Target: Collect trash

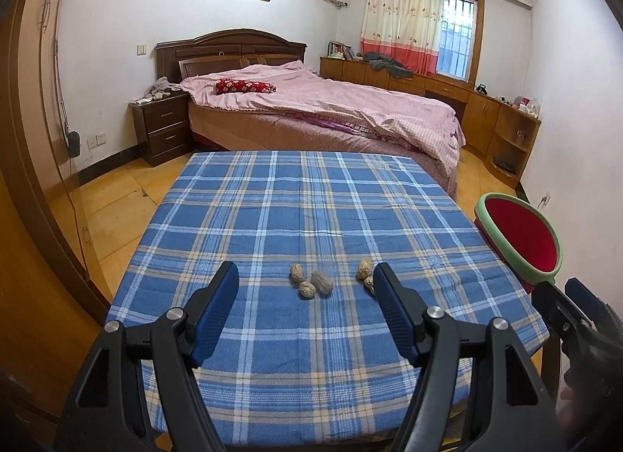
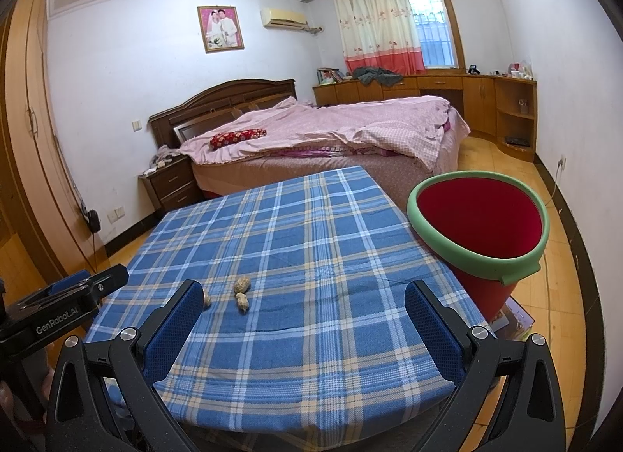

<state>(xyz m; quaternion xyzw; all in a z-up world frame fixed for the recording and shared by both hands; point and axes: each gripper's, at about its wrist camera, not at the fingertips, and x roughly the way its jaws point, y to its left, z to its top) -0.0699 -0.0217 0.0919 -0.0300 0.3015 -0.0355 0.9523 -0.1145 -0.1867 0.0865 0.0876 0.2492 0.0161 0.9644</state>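
Several peanut shells (image 1: 321, 281) lie in two small clusters on the blue plaid tablecloth (image 1: 311, 198). My left gripper (image 1: 304, 269) hangs just short of them, open, with nothing between its blue pads; its right finger hides part of one shell. A red bucket with a green rim (image 2: 483, 214) stands off the table's right edge. In the right wrist view my right gripper (image 2: 303, 286) is open and empty over the cloth's near part, with three shells (image 2: 242, 284) ahead to its left. The bucket (image 1: 521, 233) and the right gripper (image 1: 560, 288) also show in the left wrist view.
A bed with a pink cover (image 1: 331, 101) stands beyond the table's far edge. A dark nightstand (image 1: 163, 128) is at the back left, with wooden cabinets (image 1: 486, 117) along the right wall. A wardrobe (image 1: 35, 140) runs down the left. Books (image 2: 514, 319) lie under the bucket.
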